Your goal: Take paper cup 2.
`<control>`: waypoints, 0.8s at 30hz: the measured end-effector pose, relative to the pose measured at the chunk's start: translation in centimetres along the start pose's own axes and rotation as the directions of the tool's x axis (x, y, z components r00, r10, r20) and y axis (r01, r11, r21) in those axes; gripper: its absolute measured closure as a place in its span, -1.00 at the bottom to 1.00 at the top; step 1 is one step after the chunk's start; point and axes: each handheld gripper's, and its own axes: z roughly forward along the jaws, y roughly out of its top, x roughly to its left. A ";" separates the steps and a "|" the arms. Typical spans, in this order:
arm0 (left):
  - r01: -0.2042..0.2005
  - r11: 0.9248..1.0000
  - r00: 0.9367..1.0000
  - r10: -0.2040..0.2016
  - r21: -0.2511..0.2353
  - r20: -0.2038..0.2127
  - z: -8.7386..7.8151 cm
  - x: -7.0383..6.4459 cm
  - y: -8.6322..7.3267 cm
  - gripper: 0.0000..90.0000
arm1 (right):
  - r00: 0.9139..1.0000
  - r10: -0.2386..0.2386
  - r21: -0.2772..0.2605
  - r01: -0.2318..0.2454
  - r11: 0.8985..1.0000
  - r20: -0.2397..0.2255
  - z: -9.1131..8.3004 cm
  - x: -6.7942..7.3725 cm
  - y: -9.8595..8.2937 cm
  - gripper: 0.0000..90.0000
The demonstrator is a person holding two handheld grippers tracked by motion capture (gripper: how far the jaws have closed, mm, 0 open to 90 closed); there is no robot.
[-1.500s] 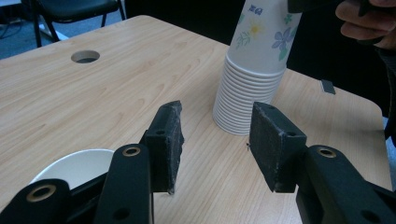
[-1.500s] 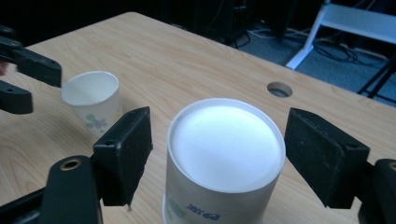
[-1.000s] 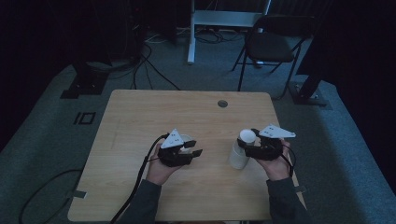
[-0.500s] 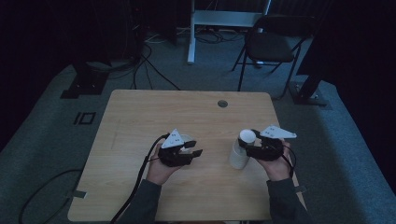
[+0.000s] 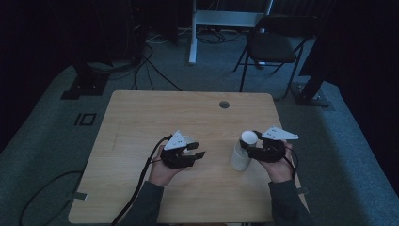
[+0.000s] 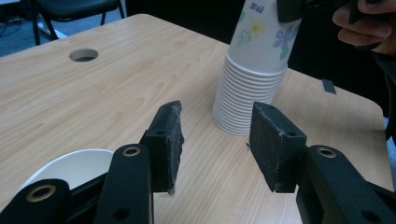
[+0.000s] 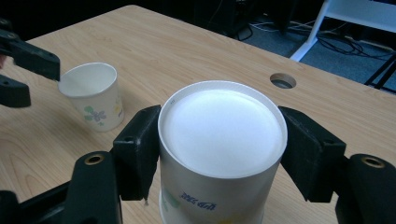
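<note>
on table (image 5: 141, 122), right tongs (image 7: 219, 154) clamp cup stack (image 7: 222, 154).

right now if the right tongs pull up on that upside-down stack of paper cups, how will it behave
The upside-down stack of white flower-print paper cups probably weighs little and may tip, being tall over a narrow footprint. Thin paper walls would likely dent if the right tongs, closed around the top cup, squeeze hard. The nested cups may cling, so several could lift together.
</note>
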 end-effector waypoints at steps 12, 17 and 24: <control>-0.002 1.000 1.000 0.002 0.007 0.020 3.2 -0.9 -0.5 0.06 | 1.000 -0.001 -0.002 0.001 1.000 -0.003 0.0 0.0 0.0 -0.25; -0.047 0.999 0.999 0.047 0.022 0.010 4.7 -2.0 0.5 -0.10 | 1.000 0.001 -0.003 -0.001 1.000 -0.008 0.1 0.0 0.0 -0.25; -0.079 0.997 0.996 0.078 0.020 0.037 8.0 -3.6 1.7 -0.23 | 1.000 0.000 -0.005 0.000 1.000 -0.015 0.0 0.1 0.0 -0.25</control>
